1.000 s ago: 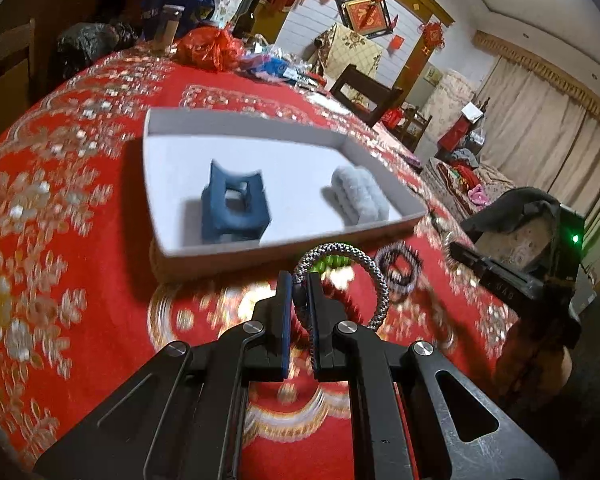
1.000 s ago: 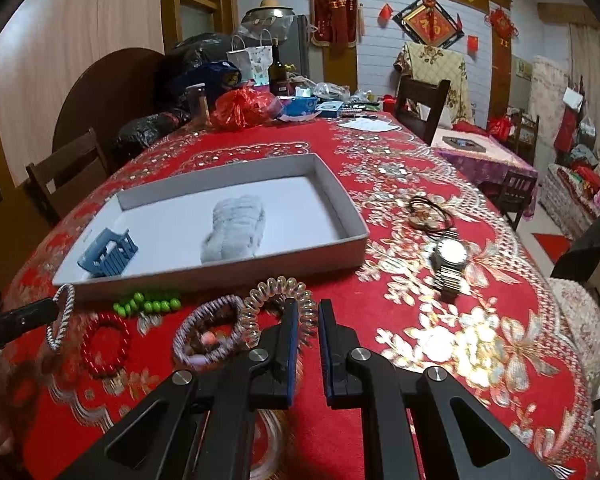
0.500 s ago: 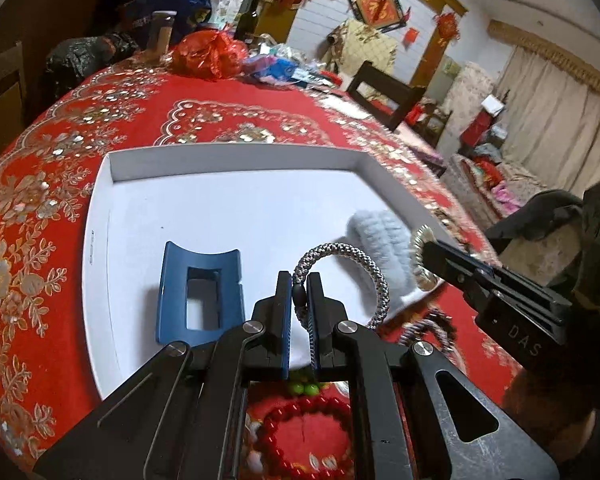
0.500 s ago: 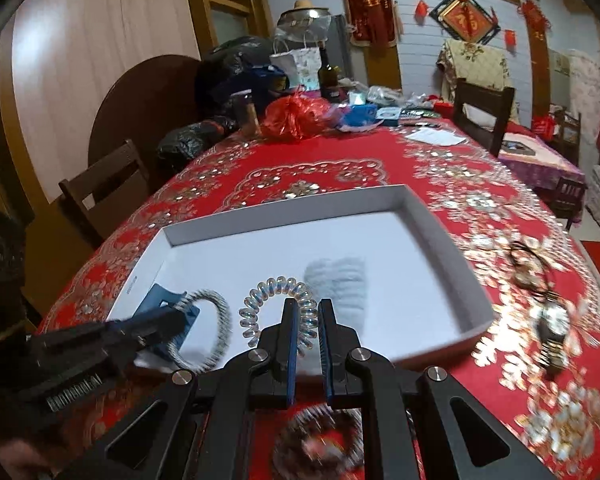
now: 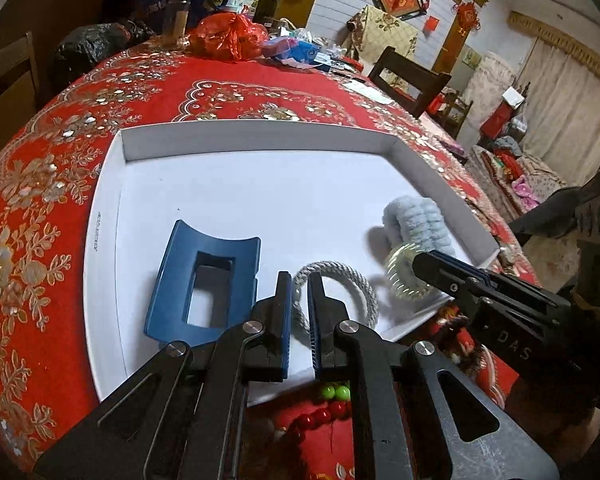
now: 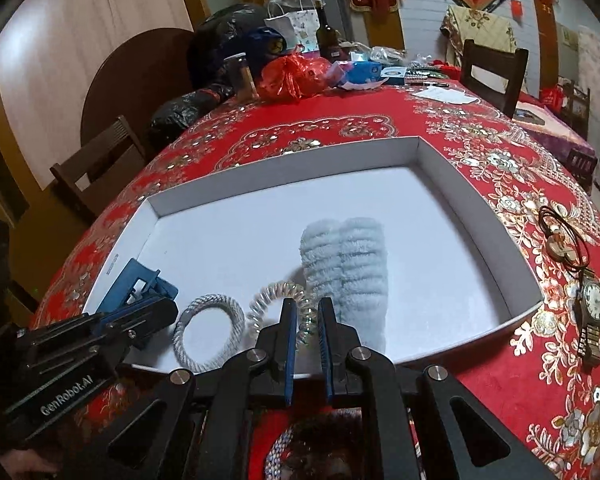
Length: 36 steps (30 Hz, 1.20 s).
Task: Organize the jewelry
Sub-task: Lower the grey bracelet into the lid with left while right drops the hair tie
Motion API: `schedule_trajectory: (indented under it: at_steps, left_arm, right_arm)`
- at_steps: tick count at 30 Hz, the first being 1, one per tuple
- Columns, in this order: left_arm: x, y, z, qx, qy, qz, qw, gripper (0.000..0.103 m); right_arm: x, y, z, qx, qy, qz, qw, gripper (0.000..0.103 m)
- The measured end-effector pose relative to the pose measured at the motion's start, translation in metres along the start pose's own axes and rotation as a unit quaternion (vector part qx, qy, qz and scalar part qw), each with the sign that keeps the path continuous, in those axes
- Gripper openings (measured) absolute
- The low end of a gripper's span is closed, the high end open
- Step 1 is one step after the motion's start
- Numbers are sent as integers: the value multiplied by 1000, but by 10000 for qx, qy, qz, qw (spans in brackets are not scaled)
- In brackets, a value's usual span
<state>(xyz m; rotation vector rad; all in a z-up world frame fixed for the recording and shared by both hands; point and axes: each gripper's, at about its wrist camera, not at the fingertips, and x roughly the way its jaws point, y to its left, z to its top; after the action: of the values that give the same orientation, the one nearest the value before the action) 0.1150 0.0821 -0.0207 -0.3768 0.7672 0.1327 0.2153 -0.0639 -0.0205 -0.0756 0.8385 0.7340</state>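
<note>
In lower centre of both views: dropping hair ties into tray (image 6: pixel 476 208).

Left gripper (image 5: pixel 299 280) parting around rope tie (image 5: pixel 350 280), right gripper (image 6: pixel 308 307) parting around coil tie (image 6: pixel 274 300), both ties lying on tray floor, likely just let go beside clip (image 5: pixel 204 276) and scrunchie (image 6: pixel 344 264).

A red, gold-flowered cloth (image 6: pixel 480 136) covered the desk; at its far end sat a crumpled red plastic bag (image 6: pixel 292 76), a dark glass bottle (image 6: pixel 327 34) and a dark wooden chair (image 6: pixel 494 74)
</note>
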Motion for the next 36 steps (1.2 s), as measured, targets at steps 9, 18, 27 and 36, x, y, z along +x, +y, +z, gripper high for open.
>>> schedule_trajectory:
  at_steps: [9, 18, 27, 36]
  left_arm:
    - [-25, -7, -10, 237, -209, -263, 9992, 37]
    - [-73, -11, -55, 549, -55, -697, 9960, 39]
    - [-44, -4, -60, 186, 539, -537, 9969, 39]
    - [-31, -28, -64, 1008, 515, 264, 9932, 24]
  right_arm:
    - [-22, 1, -9, 11, -161, 45, 9999, 13]
    - [-67, -8, -48, -406, -376, -730, 9958, 30]
    - [-89, -62, -63, 714, -478, -845, 9927, 31]
    - [-84, -55, -62, 499, -378, -730, 9954, 31]
